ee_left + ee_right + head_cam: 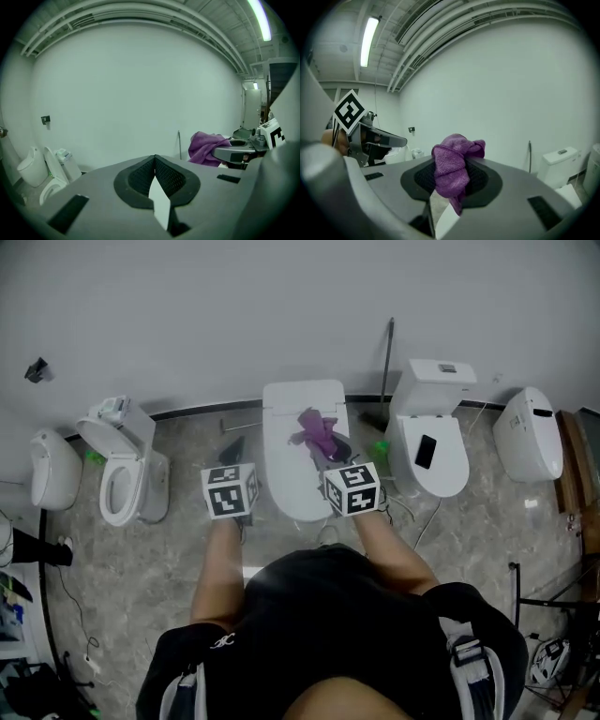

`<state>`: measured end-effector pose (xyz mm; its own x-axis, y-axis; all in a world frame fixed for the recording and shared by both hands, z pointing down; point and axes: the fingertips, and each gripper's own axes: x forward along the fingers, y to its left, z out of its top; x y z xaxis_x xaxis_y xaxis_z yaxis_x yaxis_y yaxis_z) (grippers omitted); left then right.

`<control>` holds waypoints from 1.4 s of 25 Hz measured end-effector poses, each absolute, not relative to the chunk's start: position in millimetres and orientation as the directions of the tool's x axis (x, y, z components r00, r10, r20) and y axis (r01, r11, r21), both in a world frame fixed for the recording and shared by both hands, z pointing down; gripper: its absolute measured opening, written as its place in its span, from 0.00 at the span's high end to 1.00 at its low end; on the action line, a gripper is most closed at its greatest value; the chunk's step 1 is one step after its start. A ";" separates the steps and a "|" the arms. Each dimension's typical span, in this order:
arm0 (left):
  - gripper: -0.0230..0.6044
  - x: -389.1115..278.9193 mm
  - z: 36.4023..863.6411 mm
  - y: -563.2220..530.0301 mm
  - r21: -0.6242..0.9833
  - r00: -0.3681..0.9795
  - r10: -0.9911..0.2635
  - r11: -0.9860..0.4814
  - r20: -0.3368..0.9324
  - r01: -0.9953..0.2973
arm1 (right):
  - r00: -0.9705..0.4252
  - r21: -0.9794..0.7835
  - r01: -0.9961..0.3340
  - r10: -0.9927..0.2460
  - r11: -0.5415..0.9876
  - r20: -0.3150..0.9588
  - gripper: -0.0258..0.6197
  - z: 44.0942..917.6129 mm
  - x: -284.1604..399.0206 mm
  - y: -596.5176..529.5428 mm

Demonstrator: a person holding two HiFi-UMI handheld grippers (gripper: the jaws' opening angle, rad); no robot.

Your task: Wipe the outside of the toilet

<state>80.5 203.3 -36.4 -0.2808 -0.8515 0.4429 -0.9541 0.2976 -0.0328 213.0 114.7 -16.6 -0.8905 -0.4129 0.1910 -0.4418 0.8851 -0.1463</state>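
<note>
The right gripper's (455,161) jaws are clamped on a crumpled purple microfibre cloth (451,173), which bunches above their tips. The left gripper's (154,158) jaws meet at the tips with nothing between them. The white closed-lid toilet (292,479) stands against the wall, with the cloth over its lid. Both bare forearms reach forward, the left gripper just beside the toilet's left edge

the person's torso (347,634) is covering the front base of the middle toilet (286,446). the purple cloth (454,154) is hiding where the jaws of the right gripper (449,185) are meeting. the dark object (425,451) on the lid of the neighbouring toilet (448,474) is showing too small to identify.
</note>
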 end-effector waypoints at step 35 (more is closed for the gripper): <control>0.95 -257.5 186.2 -41.1 0.120 -0.028 -0.733 0.149 0.680 -0.982 | -0.852 -0.244 -0.409 -0.273 0.879 0.446 0.79 224.8 -180.0 -129.7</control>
